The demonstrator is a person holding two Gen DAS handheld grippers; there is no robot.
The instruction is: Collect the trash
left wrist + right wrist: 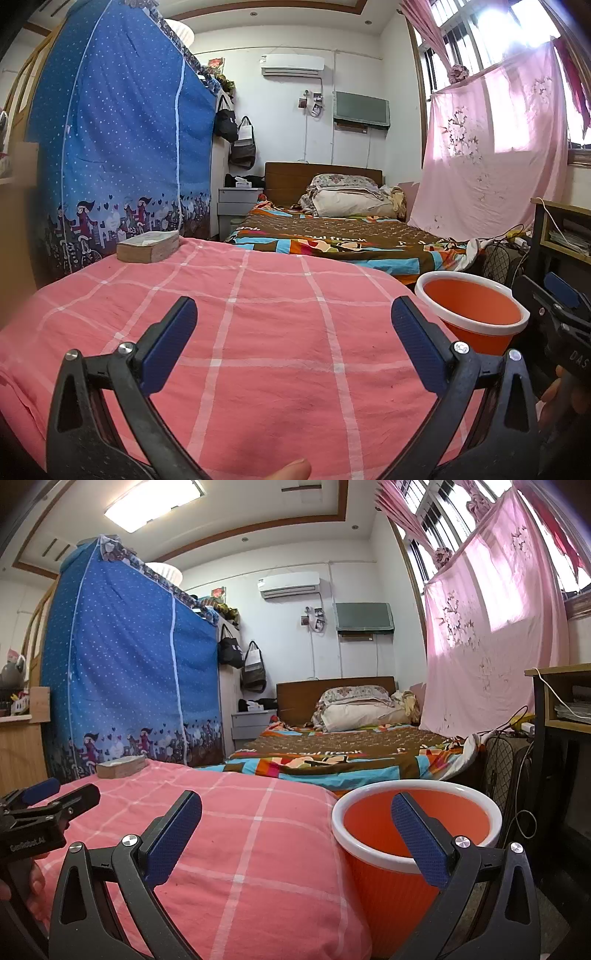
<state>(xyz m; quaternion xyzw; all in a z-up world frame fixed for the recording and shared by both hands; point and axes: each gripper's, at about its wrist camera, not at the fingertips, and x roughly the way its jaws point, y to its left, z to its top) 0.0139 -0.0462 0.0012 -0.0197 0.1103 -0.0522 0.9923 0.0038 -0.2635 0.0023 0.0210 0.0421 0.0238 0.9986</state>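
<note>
A: Where is the bin?

B: The orange bin (pixel 413 834) with the white rim stands in the lower right of the right wrist view, just beside the edge of the pink checked cloth (pixel 229 834). What shows of its inside looks bare. No loose trash shows on the cloth.

A: And relative to the fingers?

B: The right gripper (pixel 295 834) is spread wide and holds nothing. Its right-hand finger crosses in front of the bin's near rim; its other finger sits over the cloth. Whether the finger touches the rim, I cannot tell.

A: The other view?

B: There the bin (pixel 474 314) is at the right of the frame, beyond the right-hand finger. The left gripper (pixel 293 345) is also wide apart and empty, both fingers over the cloth (pixel 280 332). A fingertip (pixel 291 470) shows at the bottom edge.

A: What else is around?

B: A brown box (pixel 147 245) lies on the far left corner of the cloth, well apart from both grippers. Behind it stands a blue dotted wardrobe cover (pixel 118 147). Farther back, mid-frame, is a bed (pixel 332 236) with a patterned spread and pillows. A pink curtain (pixel 495 147) hangs in the upper right, and a fan guard (pixel 506 775) with cables stands just behind the bin.
</note>
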